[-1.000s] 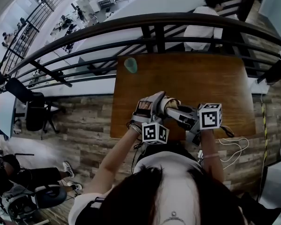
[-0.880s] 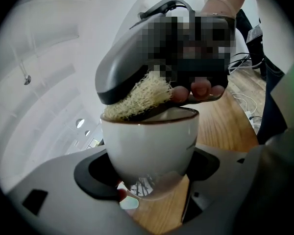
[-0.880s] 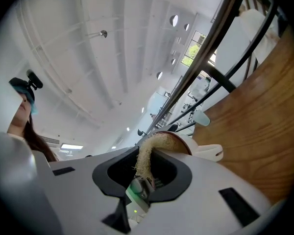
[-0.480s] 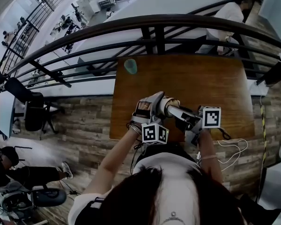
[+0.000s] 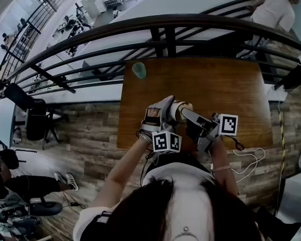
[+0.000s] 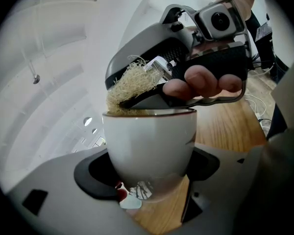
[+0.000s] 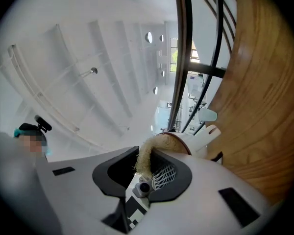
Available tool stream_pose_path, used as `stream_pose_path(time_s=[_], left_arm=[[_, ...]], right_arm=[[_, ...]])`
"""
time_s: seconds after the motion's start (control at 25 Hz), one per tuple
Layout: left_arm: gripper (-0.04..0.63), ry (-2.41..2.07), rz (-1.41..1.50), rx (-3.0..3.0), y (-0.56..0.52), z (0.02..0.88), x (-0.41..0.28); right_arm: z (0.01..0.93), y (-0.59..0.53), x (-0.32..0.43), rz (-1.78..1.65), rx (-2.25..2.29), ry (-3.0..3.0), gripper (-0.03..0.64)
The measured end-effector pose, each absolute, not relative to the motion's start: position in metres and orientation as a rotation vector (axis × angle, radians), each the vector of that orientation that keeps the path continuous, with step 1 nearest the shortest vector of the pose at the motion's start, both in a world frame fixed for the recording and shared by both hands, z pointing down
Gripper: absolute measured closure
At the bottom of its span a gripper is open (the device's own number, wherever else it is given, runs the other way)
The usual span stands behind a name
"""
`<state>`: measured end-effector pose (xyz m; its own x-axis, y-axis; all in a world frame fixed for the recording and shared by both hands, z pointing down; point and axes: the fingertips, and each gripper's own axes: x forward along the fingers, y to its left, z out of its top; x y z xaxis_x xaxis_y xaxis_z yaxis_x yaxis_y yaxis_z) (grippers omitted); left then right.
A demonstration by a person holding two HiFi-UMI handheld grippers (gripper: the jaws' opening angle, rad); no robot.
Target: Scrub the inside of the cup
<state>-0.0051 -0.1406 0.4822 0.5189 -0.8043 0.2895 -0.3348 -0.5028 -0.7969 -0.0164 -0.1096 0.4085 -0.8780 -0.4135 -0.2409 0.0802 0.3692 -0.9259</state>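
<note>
Wooden bench (image 5: 215, 84) beside a railing (image 5: 165, 21): left hand-held gripper (image 6: 149, 173) clamps a white cup (image 6: 152, 138), while right hand-held gripper (image 7: 144, 175) pinches a straw-coloured fibrous scrubber (image 6: 127, 87) dipping into the cup's mouth.

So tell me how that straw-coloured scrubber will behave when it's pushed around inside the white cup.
Probably floppy: the scrubber bends over the cup rim. Likely light, being loose fibres with frayed strands. Its rough weave should resist slipping from the right gripper.

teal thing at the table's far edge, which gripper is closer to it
Left. The left gripper, clamped on the cup, sits nearest, below the teal thing in the head view; the right gripper, holding the scrubber, is further right.
</note>
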Motion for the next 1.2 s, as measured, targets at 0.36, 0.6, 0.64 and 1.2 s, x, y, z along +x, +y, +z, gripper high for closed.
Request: stream_pose_path(time_s=[0.36, 0.6, 0.64, 1.2], left_arm=[[0.195, 0.909, -0.896, -2.128, -0.137, 0.481, -0.003], [0.195, 0.854, -0.912, -2.178, -0.133, 0.483, -0.004], [0.195, 0.843, -0.916, -2.184, -0.132, 0.483, -0.004], [0.195, 0.726, -0.952, -2.212, -0.123, 0.495, -0.002]], right_arm=[[0.408, -0.110, -0.017, -1.492, -0.320, 2.316, 0.535], [0.411, -0.108, -0.022, -1.461, -0.343, 2.486, 0.534], [0.412, -0.107, -0.023, -1.455, -0.345, 2.517, 0.535], [0.417, -0.094, -0.033, -1.397, -0.305, 2.794, 0.535]])
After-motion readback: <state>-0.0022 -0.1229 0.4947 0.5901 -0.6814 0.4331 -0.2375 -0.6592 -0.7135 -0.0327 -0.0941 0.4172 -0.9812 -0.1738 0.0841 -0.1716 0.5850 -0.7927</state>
